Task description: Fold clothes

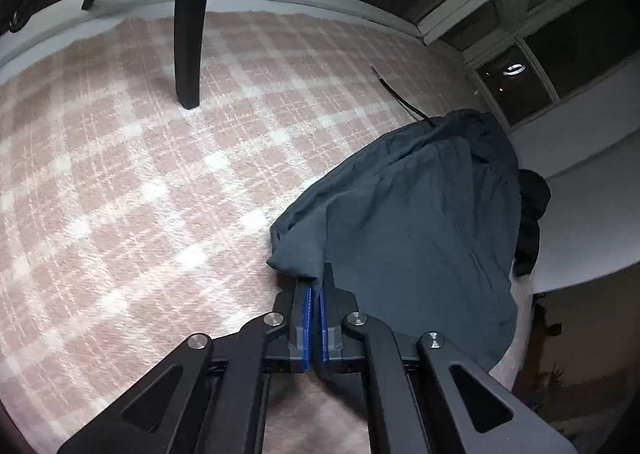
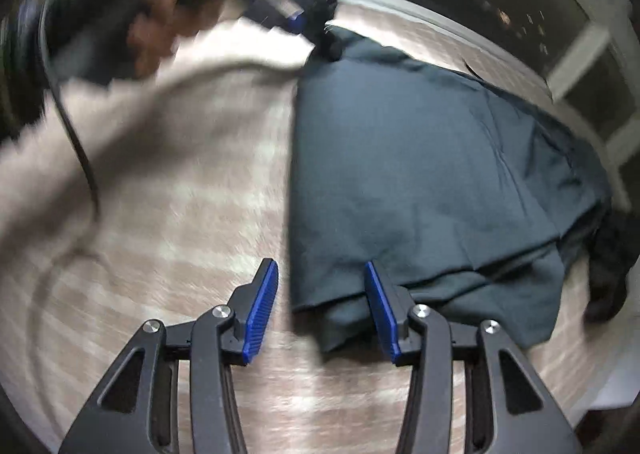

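A dark teal garment [image 1: 420, 222] lies half folded on a pink checked blanket [image 1: 140, 174]. My left gripper [image 1: 314, 286] is shut on a corner of the garment's near edge, and the cloth drapes away from the blue pads [image 1: 307, 318]. In the right wrist view the same garment [image 2: 420, 174] spreads flat, with folded layers at its near edge. My right gripper [image 2: 322, 278] is open just above that near edge, with the cloth's corner between the two blue pads [image 2: 260, 310] and untouched by them. That view is blurred by motion.
A black chair leg [image 1: 188, 30] stands on the blanket at the back. A thin black strap [image 1: 396, 94] lies behind the garment, and darker cloth [image 1: 530, 214] sits at its right. A person's pale sleeve [image 2: 140, 106] reaches across to the far gripper. Window frames [image 1: 516, 86] line the wall.
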`<move>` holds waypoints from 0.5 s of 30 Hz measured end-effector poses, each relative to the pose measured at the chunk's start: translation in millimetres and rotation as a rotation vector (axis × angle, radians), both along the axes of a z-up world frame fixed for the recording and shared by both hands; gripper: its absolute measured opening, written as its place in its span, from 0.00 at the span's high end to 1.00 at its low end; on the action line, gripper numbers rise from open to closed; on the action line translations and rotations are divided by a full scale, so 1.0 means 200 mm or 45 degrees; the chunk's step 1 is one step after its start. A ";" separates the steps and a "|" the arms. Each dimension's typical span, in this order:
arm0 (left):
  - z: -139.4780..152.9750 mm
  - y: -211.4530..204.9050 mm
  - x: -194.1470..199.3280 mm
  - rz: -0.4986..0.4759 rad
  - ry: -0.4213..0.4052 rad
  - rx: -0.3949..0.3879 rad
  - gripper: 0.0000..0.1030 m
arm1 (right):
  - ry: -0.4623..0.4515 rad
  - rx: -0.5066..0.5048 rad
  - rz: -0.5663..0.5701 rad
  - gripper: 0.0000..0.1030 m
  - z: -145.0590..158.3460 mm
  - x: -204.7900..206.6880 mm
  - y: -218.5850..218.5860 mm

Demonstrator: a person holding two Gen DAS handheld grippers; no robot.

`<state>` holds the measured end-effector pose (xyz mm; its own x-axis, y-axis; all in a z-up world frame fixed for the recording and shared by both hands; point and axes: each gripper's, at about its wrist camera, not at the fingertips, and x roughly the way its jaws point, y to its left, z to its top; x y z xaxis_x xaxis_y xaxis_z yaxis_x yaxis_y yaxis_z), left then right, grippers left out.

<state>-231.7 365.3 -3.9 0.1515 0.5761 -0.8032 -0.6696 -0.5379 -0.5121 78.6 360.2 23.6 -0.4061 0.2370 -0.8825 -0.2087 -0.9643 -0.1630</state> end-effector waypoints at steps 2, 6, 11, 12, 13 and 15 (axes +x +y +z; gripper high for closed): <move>0.06 0.01 0.03 0.014 0.053 -0.001 0.98 | -0.024 0.046 0.055 0.57 -0.02 0.01 -0.01; 0.21 0.05 0.10 0.042 0.138 -0.001 0.98 | -0.044 -0.011 0.148 0.95 -0.02 0.04 0.06; 0.44 0.17 0.21 0.055 0.303 -0.004 0.98 | 0.082 -0.219 0.146 0.96 0.18 0.13 0.33; 0.48 0.22 0.22 0.063 0.306 0.007 0.98 | 0.118 -0.260 0.141 0.96 0.24 0.15 0.42; 0.53 0.29 0.24 0.069 0.331 0.007 0.98 | 0.154 -0.302 0.135 0.96 0.30 0.18 0.50; 0.61 0.45 0.29 0.074 0.375 0.006 0.98 | 0.232 -0.381 0.106 0.96 0.42 0.25 0.70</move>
<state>-174.3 454.3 118.9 -0.1208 0.5806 -0.8052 -0.7580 -0.5776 -0.3029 128.5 501.1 107.4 -0.5701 -0.0615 -0.8192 -0.1271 -0.9786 0.1619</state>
